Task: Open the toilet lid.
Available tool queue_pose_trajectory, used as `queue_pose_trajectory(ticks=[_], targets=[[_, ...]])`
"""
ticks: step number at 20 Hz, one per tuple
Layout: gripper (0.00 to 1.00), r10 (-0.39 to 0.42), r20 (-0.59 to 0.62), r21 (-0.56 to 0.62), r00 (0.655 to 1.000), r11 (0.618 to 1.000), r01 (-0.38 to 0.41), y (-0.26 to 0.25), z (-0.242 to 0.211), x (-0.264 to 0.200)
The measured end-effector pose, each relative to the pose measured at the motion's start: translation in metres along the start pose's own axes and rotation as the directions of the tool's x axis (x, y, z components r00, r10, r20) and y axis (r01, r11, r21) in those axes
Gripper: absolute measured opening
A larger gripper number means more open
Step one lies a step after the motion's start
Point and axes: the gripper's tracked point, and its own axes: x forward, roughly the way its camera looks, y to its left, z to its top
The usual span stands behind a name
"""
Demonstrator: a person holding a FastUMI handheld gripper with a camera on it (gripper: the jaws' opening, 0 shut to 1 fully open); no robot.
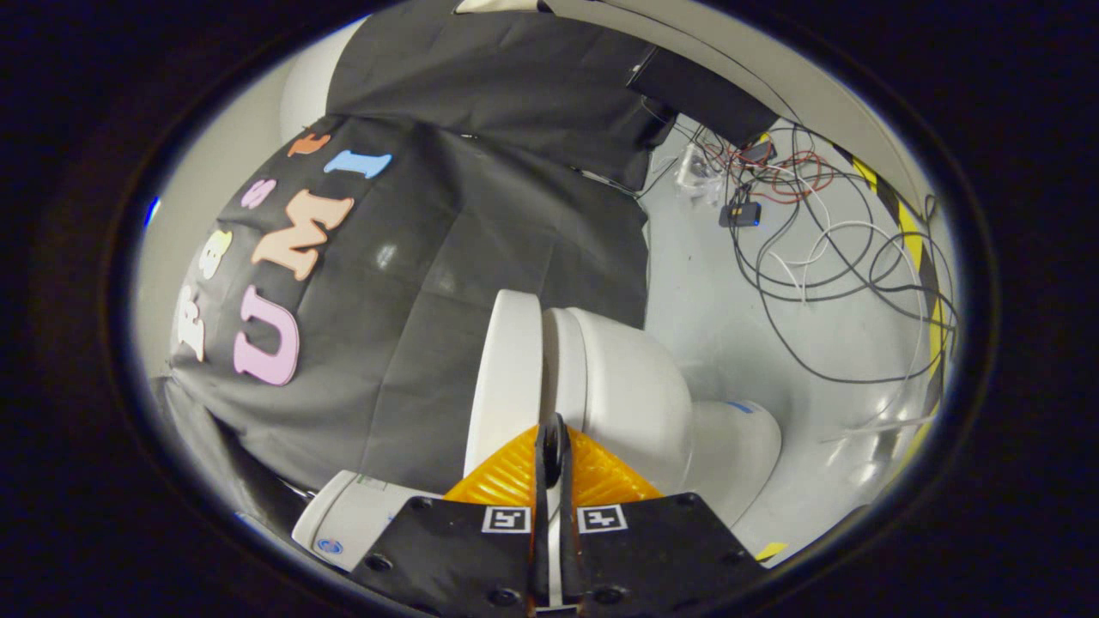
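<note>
Gripper view, tool [552, 446] nearly closed at toilet lid [502, 378] edge, toilet [627, 386] beyond

The hand-held gripper [552, 446] is built from two flat black plates, each marked near its inner edge with a small square black-and-white tag. Round screw heads are set along the plates' outer and near edges. Ribbed pads are fitted to the two fingers [506, 481], which are drawn together.
</note>
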Motion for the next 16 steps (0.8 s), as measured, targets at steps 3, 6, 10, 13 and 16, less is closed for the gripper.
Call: queue_pose_trajectory(ticks=[3,6,10,13,16], targets=[[0.05,0.0,0.016,-0.059,1.0,0.998,0.001,0.007,0.004,-0.004],[0.04,0.036,0.049,-0.117,0.998,0.993,-0.03,0.025,0.012,-0.007],[0.02,0.091,0.082,-0.213,0.992,0.975,-0.071,0.065,0.019,-0.016],[0.01,0.121,0.101,-0.277,0.987,0.957,-0.089,0.09,0.023,-0.023],[0.01,0.182,0.117,-0.328,0.976,0.935,-0.135,0.126,0.025,-0.032]])
